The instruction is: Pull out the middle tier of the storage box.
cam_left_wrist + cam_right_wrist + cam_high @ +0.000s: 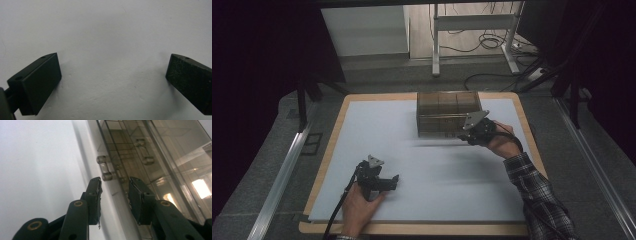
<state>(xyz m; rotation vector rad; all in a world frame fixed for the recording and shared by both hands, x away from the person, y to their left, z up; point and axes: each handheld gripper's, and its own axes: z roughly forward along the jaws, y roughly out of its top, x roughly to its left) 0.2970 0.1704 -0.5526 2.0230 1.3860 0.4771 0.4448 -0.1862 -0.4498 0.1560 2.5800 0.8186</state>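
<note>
Smoked clear plastic organizer box stands at the far middle of the white tabletop, which lies on a wooden board. Right gripper sits at the box's near right corner, jaws narrowly parted astride its edge by a clear hinge; a grip is unclear. Left gripper rests near the front edge, wide apart and empty.

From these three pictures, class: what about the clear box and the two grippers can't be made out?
- Clear box, high view: contents, too small and tinted.
- Right gripper, its own view: whether pads press the box's wall.
- Left gripper, its own view: right jaw cut off by the edge.
</note>
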